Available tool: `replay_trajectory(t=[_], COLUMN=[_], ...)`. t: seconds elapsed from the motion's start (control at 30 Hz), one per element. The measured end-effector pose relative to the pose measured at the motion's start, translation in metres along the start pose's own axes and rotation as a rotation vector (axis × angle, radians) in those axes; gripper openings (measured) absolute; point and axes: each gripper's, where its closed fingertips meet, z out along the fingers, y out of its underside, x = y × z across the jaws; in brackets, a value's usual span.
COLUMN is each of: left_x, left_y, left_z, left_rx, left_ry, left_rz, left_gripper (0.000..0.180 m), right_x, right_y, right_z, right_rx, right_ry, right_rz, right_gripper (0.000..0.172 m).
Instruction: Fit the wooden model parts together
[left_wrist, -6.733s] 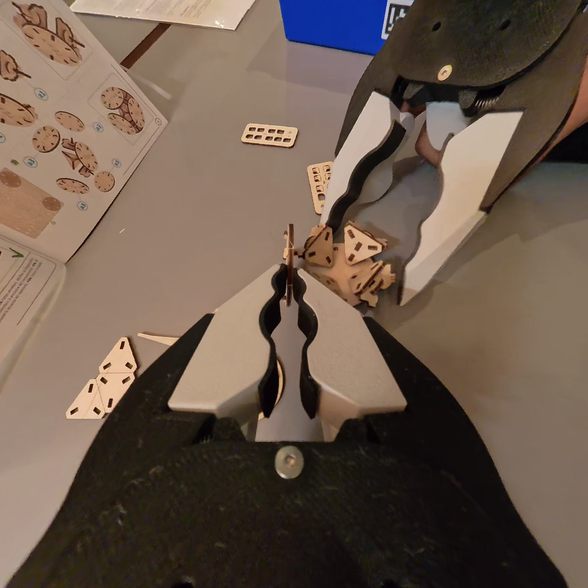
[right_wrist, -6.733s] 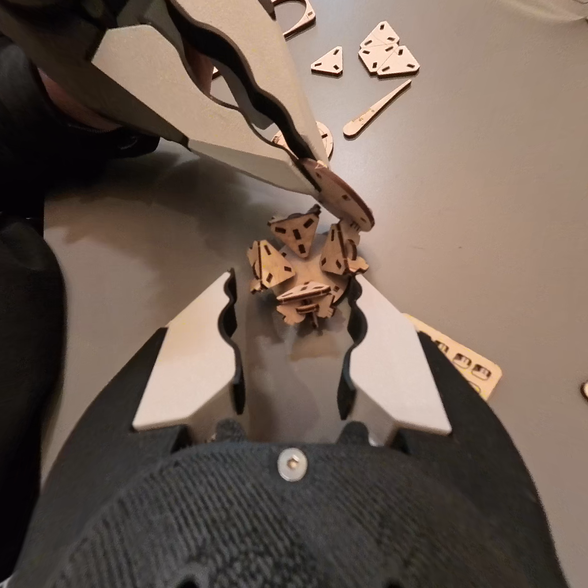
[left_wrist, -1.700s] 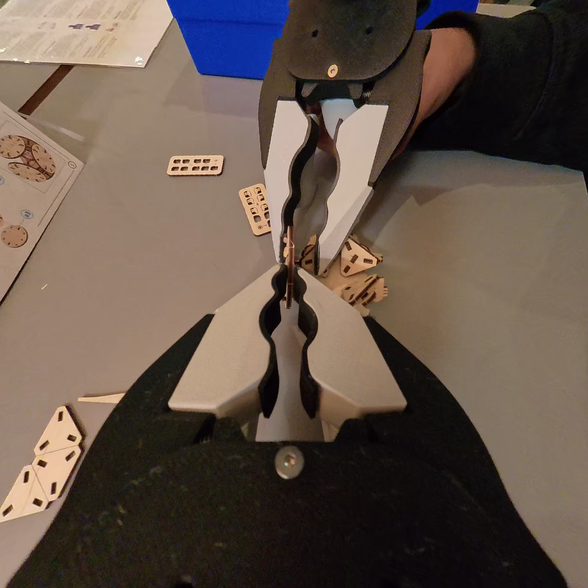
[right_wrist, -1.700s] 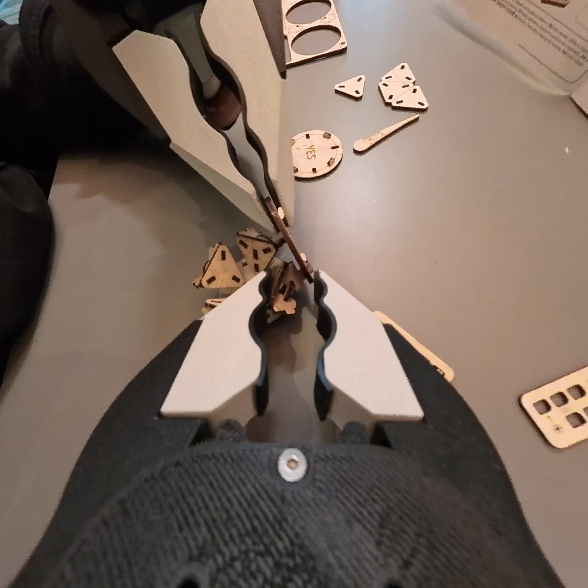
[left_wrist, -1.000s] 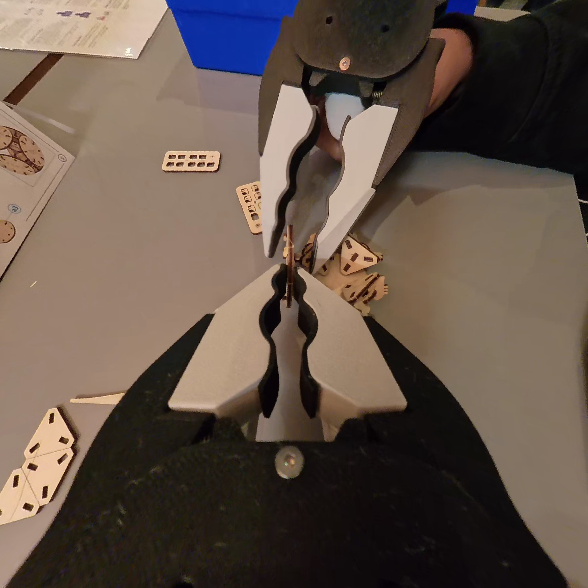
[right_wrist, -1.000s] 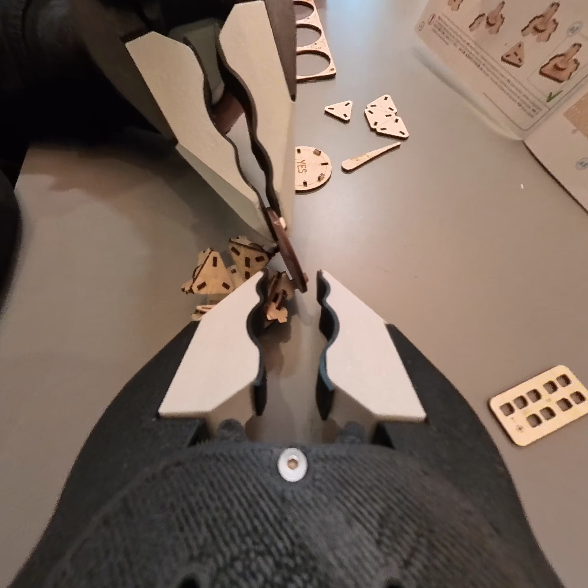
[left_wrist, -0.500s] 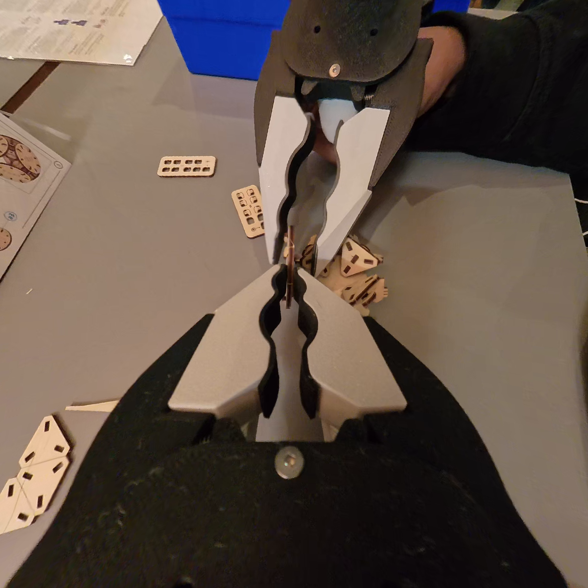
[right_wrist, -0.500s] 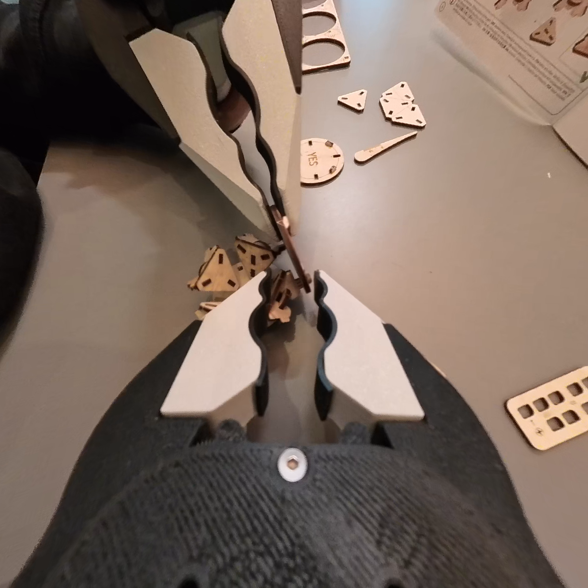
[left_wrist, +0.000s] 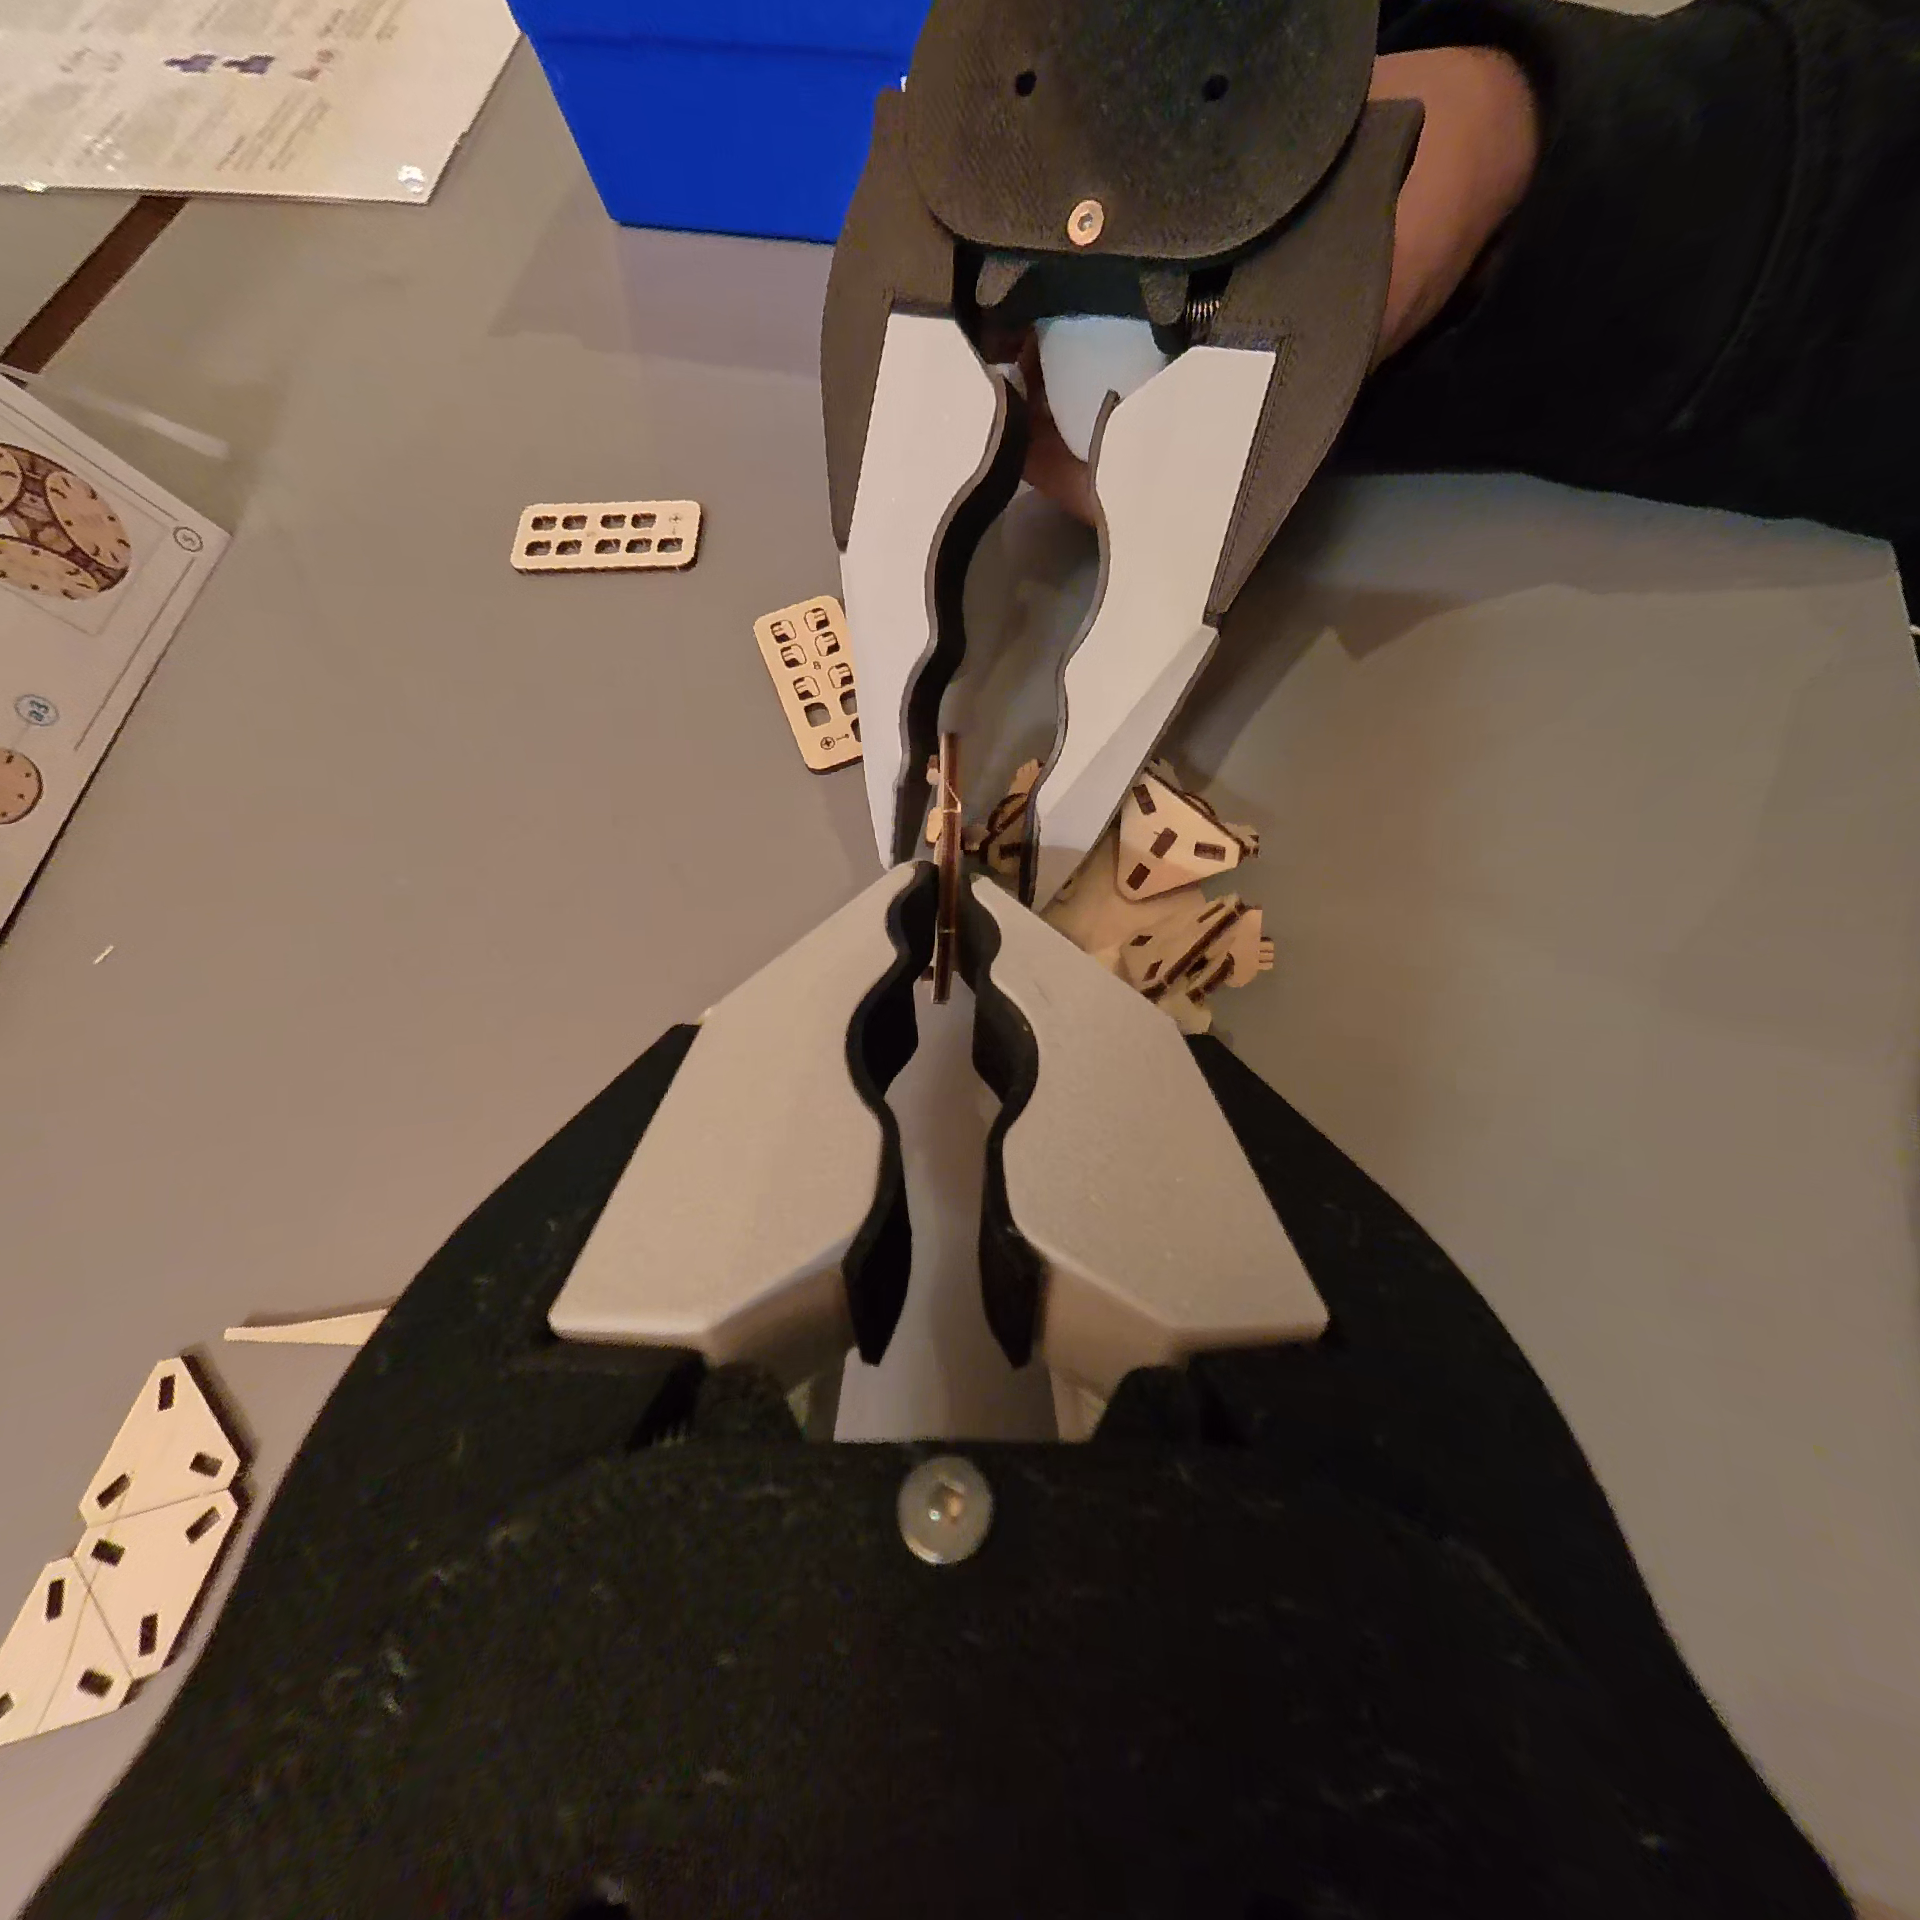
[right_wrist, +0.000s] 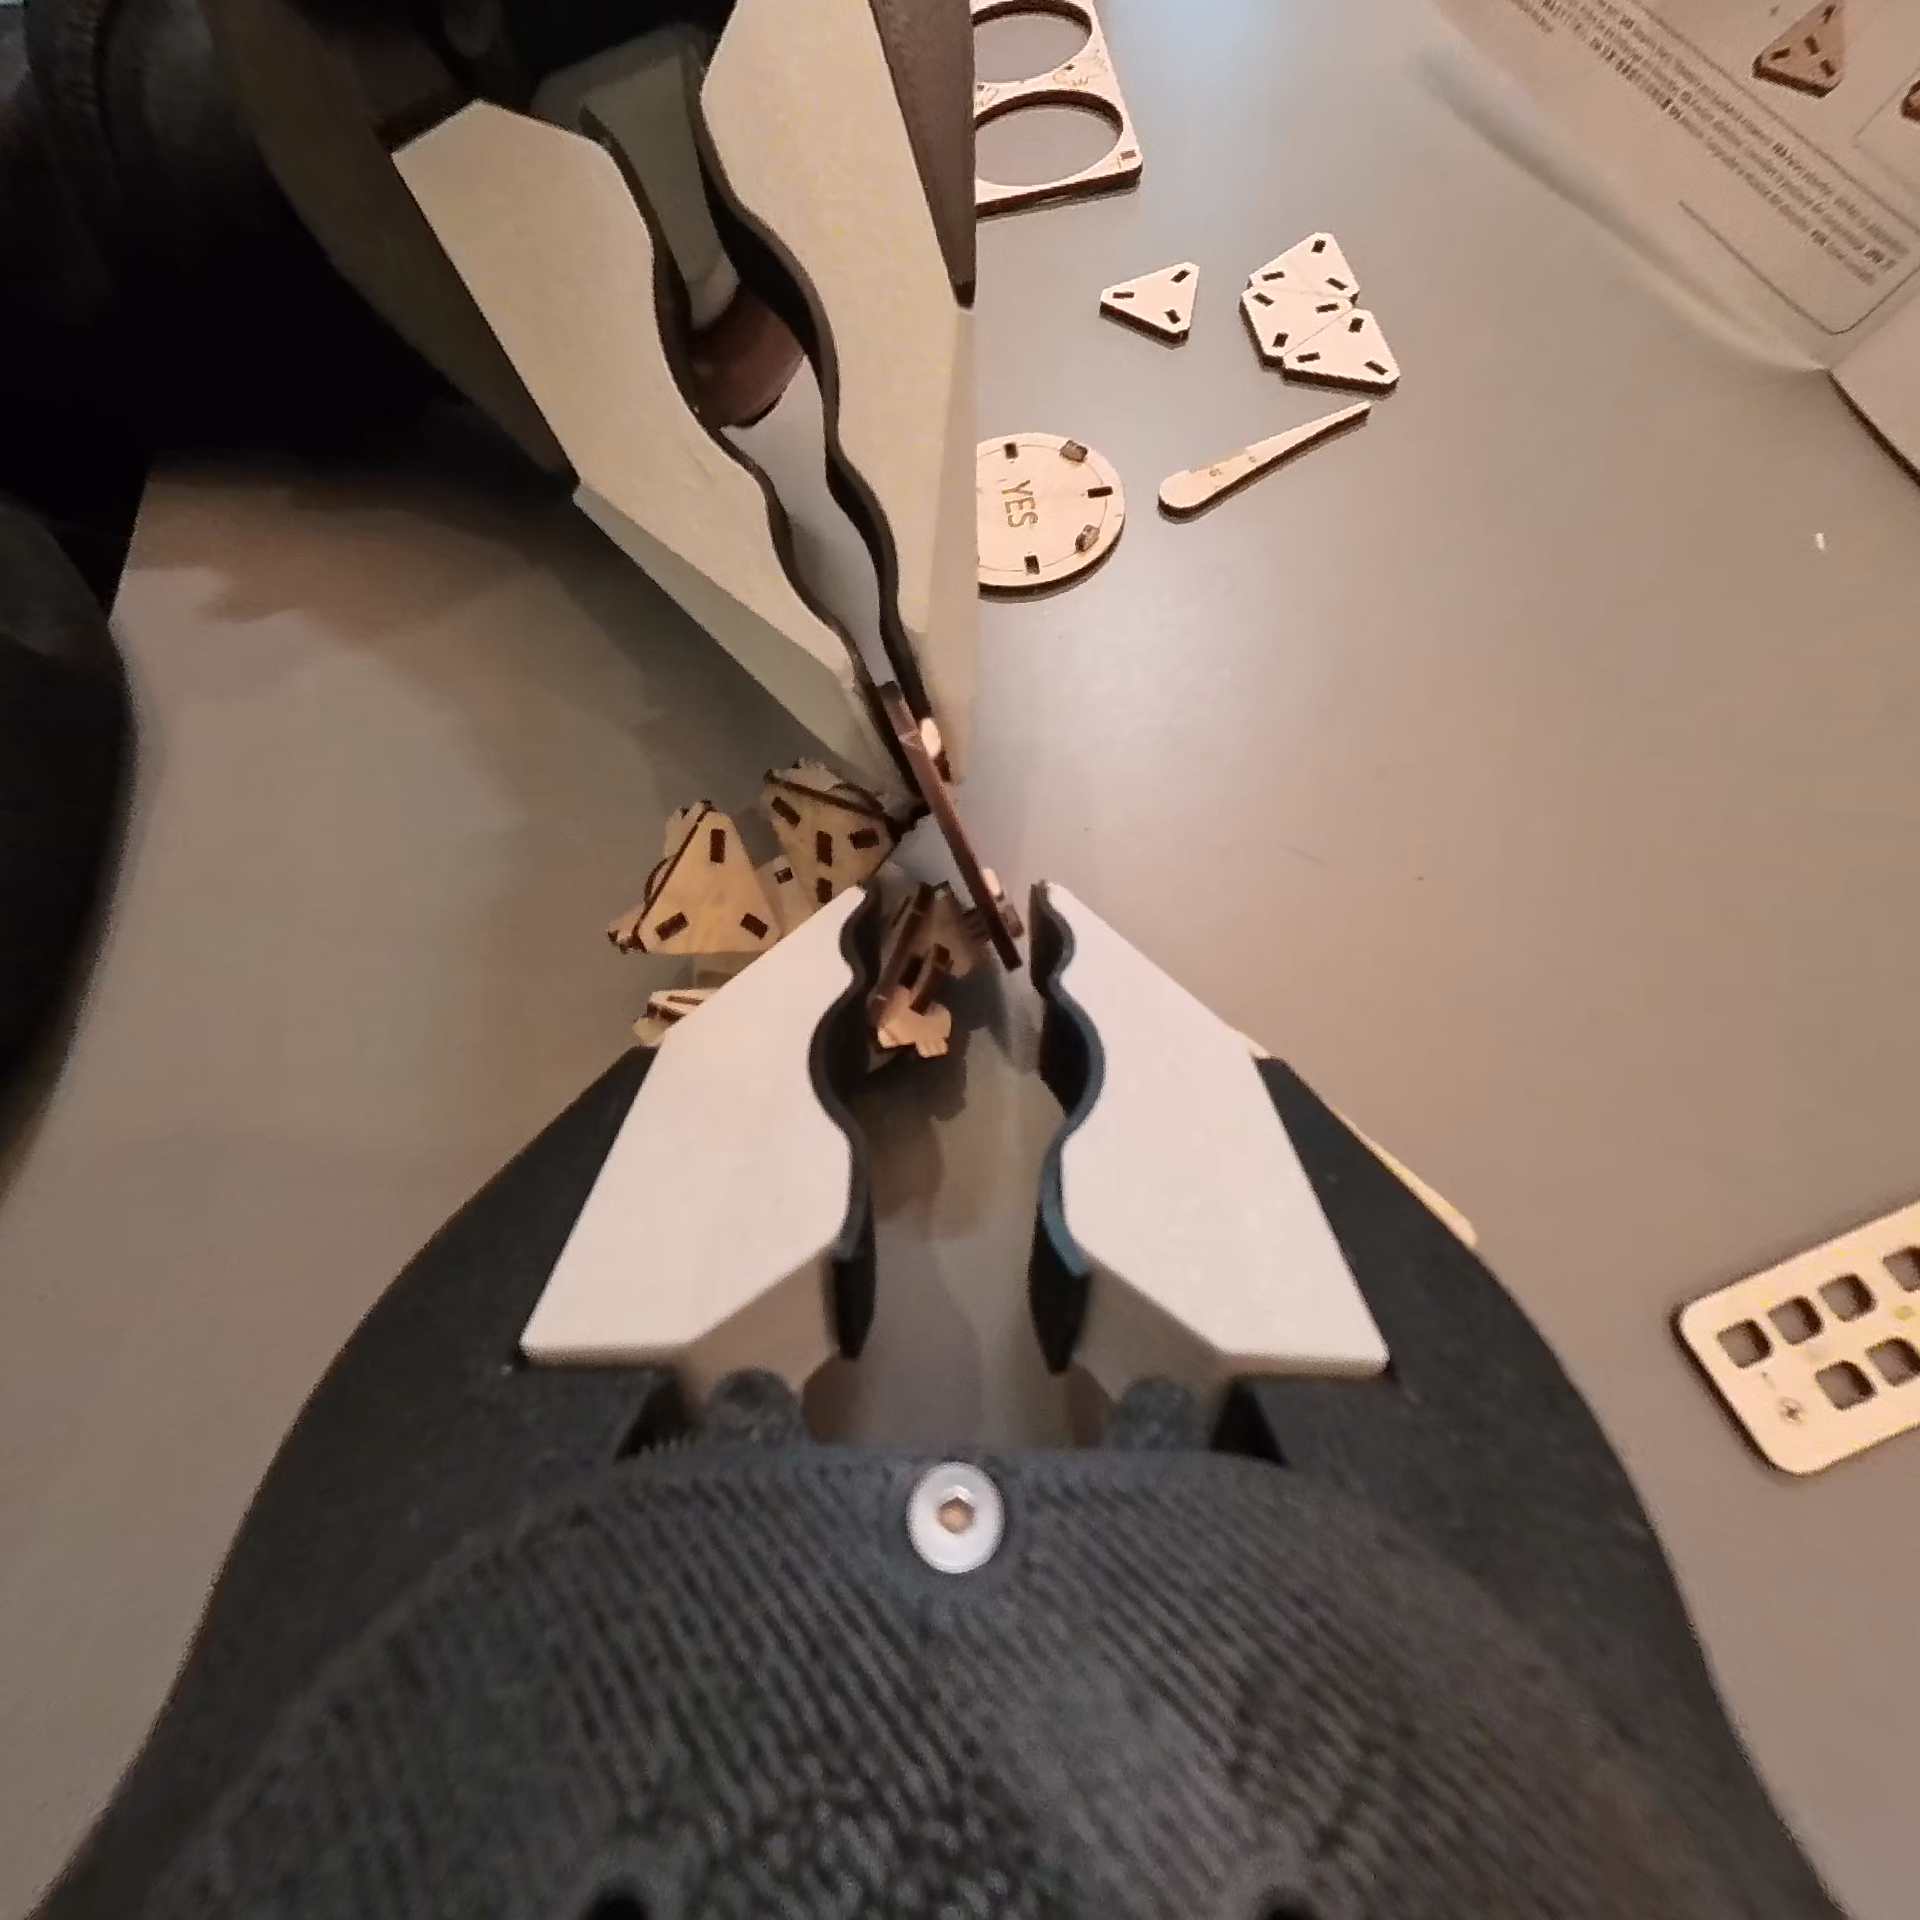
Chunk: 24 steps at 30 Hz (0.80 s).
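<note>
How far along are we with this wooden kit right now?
Already built: a cluster of slotted triangle pieces stands joined on the grey table. In hand: the left claw is clamped on a thin wooden disc, held edge-on against the cluster; the right claw straddles one upright piece, right pad apart from it. Still loose: a round disc, flat triangles and a pointer.

Dim, warm indoor lighting in both views. Soft shadows pooling on the grey table (left_wrist: 416, 935) beneath the right gripper (left_wrist: 961, 831). Faint sheen glancing off the tabletop near the blue box (left_wrist: 717, 114). Strong wide-angle bending at the edges. Blurring on the near black gripper bodies and the instruction sheet (right_wrist: 1662, 135).
</note>
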Motion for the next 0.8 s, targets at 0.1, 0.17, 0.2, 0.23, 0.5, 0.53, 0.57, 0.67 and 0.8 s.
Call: replay_trajectory(t=[0.1,0.17,0.2,0.23,0.5,0.53,0.57,0.67,0.8], left_x=[-0.0004,-0.0001,-0.0001,0.0000,-0.0007,-0.0006,-0.0005,-0.0002,0.0006], left_y=[0.0007,0.0007,0.0007,0.0005,-0.0007,-0.0008,-0.0009,-0.0006,-0.0003], left_z=[-0.0001,-0.0004,-0.0004,-0.0007,-0.0031,-0.0029,-0.0030,-0.0034,-0.0041], left_rx=[-0.004,-0.007,-0.007,-0.007,0.004,0.003,0.002,-0.002,-0.006], left_ry=[-0.003,-0.002,-0.003,-0.003,0.010,0.010,0.011,0.018,0.025], left_rz=[0.003,0.003,0.004,0.005,-0.014,-0.013,-0.014,-0.015,-0.008], left_gripper=[0.000,0.000,0.000,0.000,0.000,0.000,0.000,0.000,0.000], right_x=[-0.0001,-0.0004,-0.0003,-0.0002,0.0001,0.0002,0.0001,-0.0008,-0.0022], right_y=[-0.0005,-0.0005,-0.0005,-0.0003,-0.0005,-0.0005,-0.0005,-0.0008,-0.0015], right_z=[0.0002,0.0003,0.0002,0.0001,-0.0001,-0.0002,-0.0002,0.0003,0.0008], right_rx=[0.001,-0.001,-0.002,-0.003,-0.006,-0.006,-0.006,-0.007,-0.006], right_ry=[0.005,0.006,0.006,0.007,0.015,0.015,0.015,0.013,0.011], right_rz=[-0.004,-0.006,-0.007,-0.007,-0.022,-0.022,-0.022,-0.026,-0.036], right_gripper=[0.025,0.025,0.025,0.025,0.025,0.025,0.025,0.024,0.024])
